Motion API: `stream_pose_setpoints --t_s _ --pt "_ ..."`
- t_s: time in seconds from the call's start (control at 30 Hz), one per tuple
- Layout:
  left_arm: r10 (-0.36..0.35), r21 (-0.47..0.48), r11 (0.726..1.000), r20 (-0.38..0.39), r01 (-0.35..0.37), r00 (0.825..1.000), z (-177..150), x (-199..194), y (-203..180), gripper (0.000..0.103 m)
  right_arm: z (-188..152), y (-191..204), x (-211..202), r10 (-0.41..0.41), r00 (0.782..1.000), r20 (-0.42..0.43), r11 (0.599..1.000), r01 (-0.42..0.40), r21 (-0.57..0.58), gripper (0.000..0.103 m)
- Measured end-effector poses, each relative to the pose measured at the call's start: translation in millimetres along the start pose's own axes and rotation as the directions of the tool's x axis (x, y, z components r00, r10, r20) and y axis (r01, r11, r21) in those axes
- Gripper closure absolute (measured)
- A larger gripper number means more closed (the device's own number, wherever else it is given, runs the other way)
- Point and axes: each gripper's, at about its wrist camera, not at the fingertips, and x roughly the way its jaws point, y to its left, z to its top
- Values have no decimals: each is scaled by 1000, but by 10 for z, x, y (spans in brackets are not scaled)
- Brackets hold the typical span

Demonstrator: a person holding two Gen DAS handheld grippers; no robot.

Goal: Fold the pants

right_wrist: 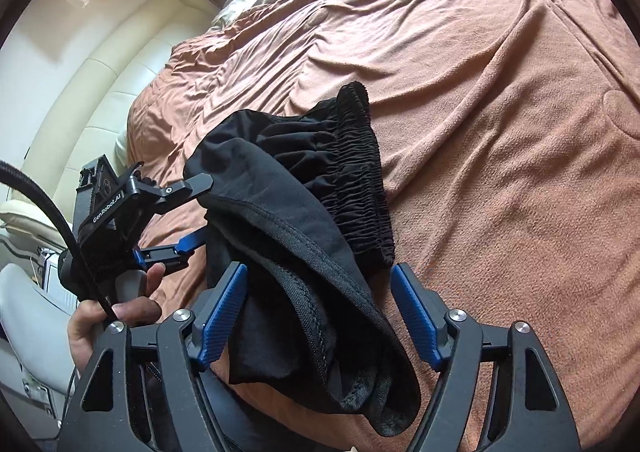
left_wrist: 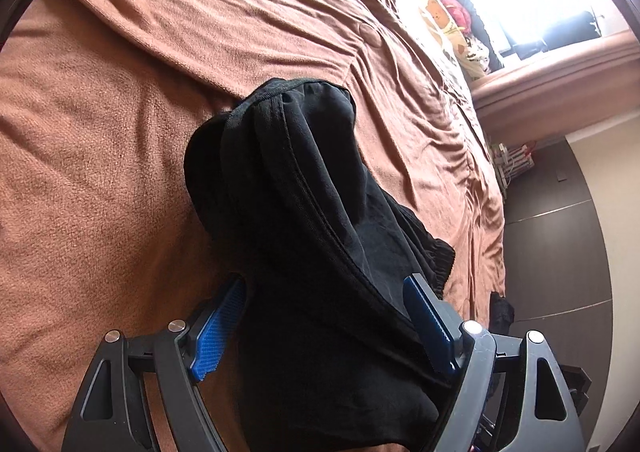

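Standing wide apart, the left claw has a thick bundle of the black pants lying between its blue pads, and the cloth brushes both pads without being pinched. The right claw is also parted, its left pad touching the cloth, its right pad clear of it. The pants are bunched on the near part of a bed under a brown blanket, with the gathered waistband on the far right of the heap. A hand holding the left claw's handle shows at the left of the right claw's view.
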Motion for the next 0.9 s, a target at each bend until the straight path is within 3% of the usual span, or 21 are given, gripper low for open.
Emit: stream_pose_setpoints --t_s 0.1,0.17,0.37,0.6,0.9 --pt "3 -2 1000 15 -3 1000 52 66 28 24 -15 -14 -16 12 1000 5 1000 -12 1 39" --pt "-5 -8 1000 29 6 1000 77 67 31 45 -33 -16 -37 13 1000 10 1000 -13 -4 42" --pt "13 13 1000 80 -14 997 165 -45 -56 79 -106 13 -60 18 1000 2 1000 -18 -21 58" --pt "16 72 997 134 -25 991 241 -162 -274 93 -236 56 -111 33 999 7 999 -32 -25 94" --pt "-20 166 986 150 -5 988 316 -236 -742 95 -410 34 -238 72 996 61 997 -73 11 99"
